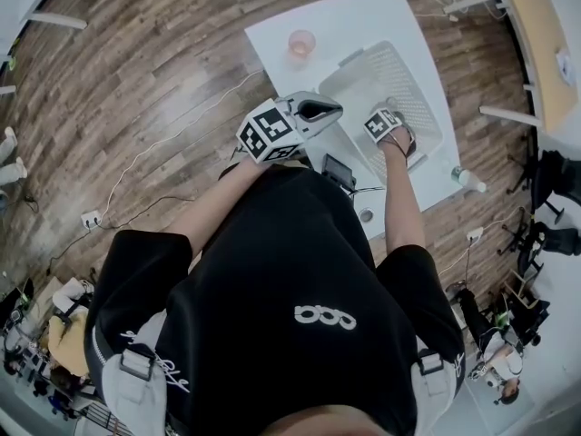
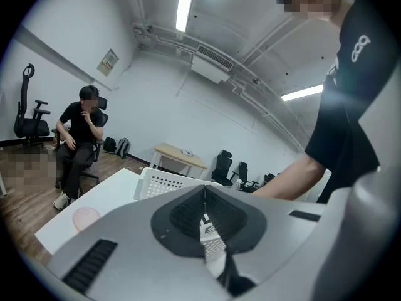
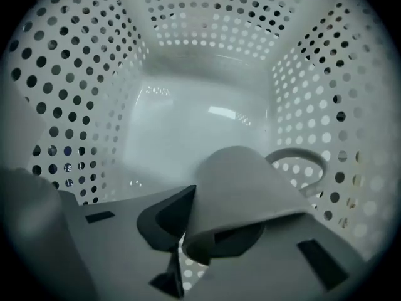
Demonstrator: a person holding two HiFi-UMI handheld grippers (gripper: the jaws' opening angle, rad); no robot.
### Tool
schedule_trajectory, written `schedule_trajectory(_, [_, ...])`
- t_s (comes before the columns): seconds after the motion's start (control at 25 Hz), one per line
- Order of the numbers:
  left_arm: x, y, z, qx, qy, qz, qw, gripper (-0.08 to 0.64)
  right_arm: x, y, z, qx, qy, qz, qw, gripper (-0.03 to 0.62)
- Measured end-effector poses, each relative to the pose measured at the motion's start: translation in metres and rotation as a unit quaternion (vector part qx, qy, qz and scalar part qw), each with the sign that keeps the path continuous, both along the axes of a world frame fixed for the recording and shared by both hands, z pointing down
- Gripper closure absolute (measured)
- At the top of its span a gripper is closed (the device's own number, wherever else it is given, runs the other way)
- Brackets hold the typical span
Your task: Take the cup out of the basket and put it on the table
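A pale cup (image 3: 244, 187) with a loop handle lies tilted inside the white perforated basket (image 3: 81, 74), mouth toward the camera. My right gripper (image 3: 188, 243) is shut on the cup's rim, low in the basket. In the head view the right gripper (image 1: 395, 136) reaches down into the basket (image 1: 419, 89), and the cup is hidden there. My left gripper (image 1: 318, 110) hovers shut and empty over the white table (image 1: 354, 16), just left of the basket. In the left gripper view, the left gripper (image 2: 207, 231) has its jaws closed together.
A pink cup (image 1: 301, 42) stands on the table beyond the basket, also visible as the pink cup (image 2: 86, 217). A bottle (image 1: 467, 180) lies at the table's right edge. A seated person (image 2: 78, 149), office chairs and a wooden desk (image 2: 178, 155) stand across the room.
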State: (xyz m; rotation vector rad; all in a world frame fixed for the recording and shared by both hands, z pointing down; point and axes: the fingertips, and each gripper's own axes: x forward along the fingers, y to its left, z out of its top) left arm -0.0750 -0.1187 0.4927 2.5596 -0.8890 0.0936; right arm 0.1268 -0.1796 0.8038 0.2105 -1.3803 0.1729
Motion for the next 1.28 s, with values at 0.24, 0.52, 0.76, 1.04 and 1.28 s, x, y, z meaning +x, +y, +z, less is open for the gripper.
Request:
schedule_trajectory(0.24, [-0.004, -0.002, 0.001, -0.003, -0.002, -0.003, 1.0, 0.551, -0.002, -0.007, 0.001, 0.014, 0.008, -0.014, 1.0, 0.54])
schedule_trajectory(0.52, [-0.003, -0.002, 0.002, -0.005, -0.005, 0.001, 1.0, 0.551, -0.003, -0.007, -0.006, 0.016, 0.004, -0.008, 1.0, 0.54])
schedule_trajectory(0.76, [-0.001, 0.003, 0.003, -0.004, -0.006, 0.01, 0.9999, 0.551, -0.023, -0.016, -0.042, 0.066, -0.041, -0.008, 0.997, 0.54])
schedule_trajectory(1.04, [0.012, 0.009, -0.002, 0.002, -0.006, 0.035, 0.9994, 0.551, -0.054, -0.02, -0.124, 0.152, -0.146, 0.041, 0.977, 0.541])
schedule_trajectory(1.28, [0.021, 0.011, -0.014, 0.012, -0.001, 0.056, 0.9984, 0.551, -0.08, -0.011, -0.215, 0.242, -0.263, 0.079, 0.931, 0.541])
